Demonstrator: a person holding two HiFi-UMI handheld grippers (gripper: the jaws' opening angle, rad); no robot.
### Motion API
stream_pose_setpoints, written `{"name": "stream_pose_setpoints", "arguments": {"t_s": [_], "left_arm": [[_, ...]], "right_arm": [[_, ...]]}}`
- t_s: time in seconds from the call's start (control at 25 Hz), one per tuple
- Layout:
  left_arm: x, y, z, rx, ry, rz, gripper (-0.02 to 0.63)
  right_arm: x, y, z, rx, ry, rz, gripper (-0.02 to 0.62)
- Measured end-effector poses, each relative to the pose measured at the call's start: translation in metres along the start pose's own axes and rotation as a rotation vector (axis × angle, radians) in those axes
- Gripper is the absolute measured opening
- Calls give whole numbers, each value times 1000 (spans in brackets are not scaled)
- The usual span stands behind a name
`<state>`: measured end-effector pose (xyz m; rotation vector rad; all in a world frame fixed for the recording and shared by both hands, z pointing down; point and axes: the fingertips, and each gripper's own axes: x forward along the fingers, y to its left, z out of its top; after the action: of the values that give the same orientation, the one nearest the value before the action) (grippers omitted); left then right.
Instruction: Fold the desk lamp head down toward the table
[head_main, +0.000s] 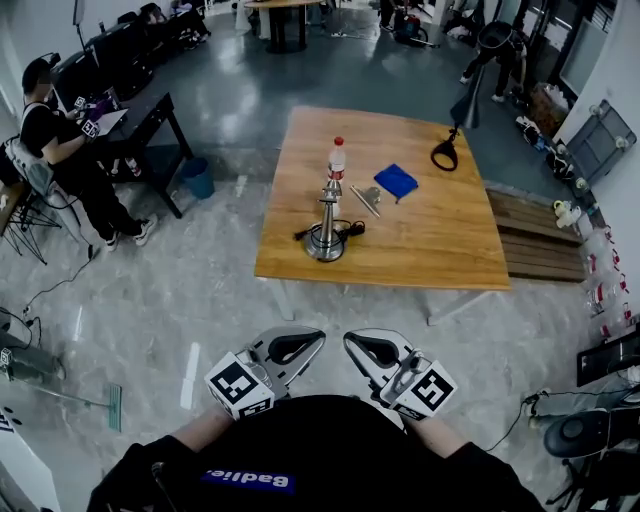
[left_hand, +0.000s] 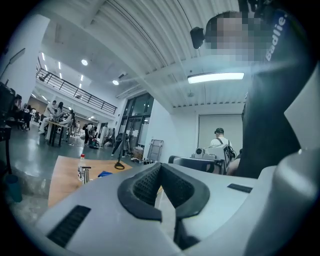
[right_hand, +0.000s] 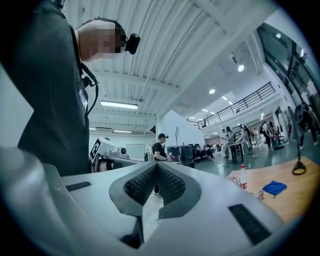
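A silver desk lamp (head_main: 326, 228) with a round base and a black cable stands upright near the front left of the wooden table (head_main: 430, 245). It shows small in the left gripper view (left_hand: 84, 173). A thin black lamp with a ring foot (head_main: 444, 155) and a cone head (head_main: 468, 102) stands at the table's far right. Both grippers hang close to my body, over the floor and well short of the table. My left gripper (head_main: 300, 340) (left_hand: 160, 167) is shut with nothing in it. The right gripper (head_main: 362, 345) (right_hand: 156, 167) is also shut and holds nothing.
A plastic bottle (head_main: 338, 158), a blue cloth (head_main: 396, 180) and a small metal piece (head_main: 366, 198) lie behind the silver lamp. A seated person (head_main: 55, 150) works at a black desk on the left, beside a blue bin (head_main: 198, 178). A wooden pallet (head_main: 540, 240) lies right of the table.
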<state>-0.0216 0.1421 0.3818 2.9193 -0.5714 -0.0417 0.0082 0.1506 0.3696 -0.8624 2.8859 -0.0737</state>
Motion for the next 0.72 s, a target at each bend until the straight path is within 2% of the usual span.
{"name": "stream_pose_setpoints", "arguments": {"t_s": [0.16, 0.52, 0.72], "left_arm": [[8, -10, 3, 9, -4, -9, 9], [15, -27, 0, 34, 6, -58, 9], [19, -32, 4, 25, 2, -66, 9]], "right_arm": [[-12, -2, -7, -16, 35, -26, 5], [-22, 3, 0, -62, 32, -26, 5], [-25, 0, -2, -36, 47, -39, 5]]}}
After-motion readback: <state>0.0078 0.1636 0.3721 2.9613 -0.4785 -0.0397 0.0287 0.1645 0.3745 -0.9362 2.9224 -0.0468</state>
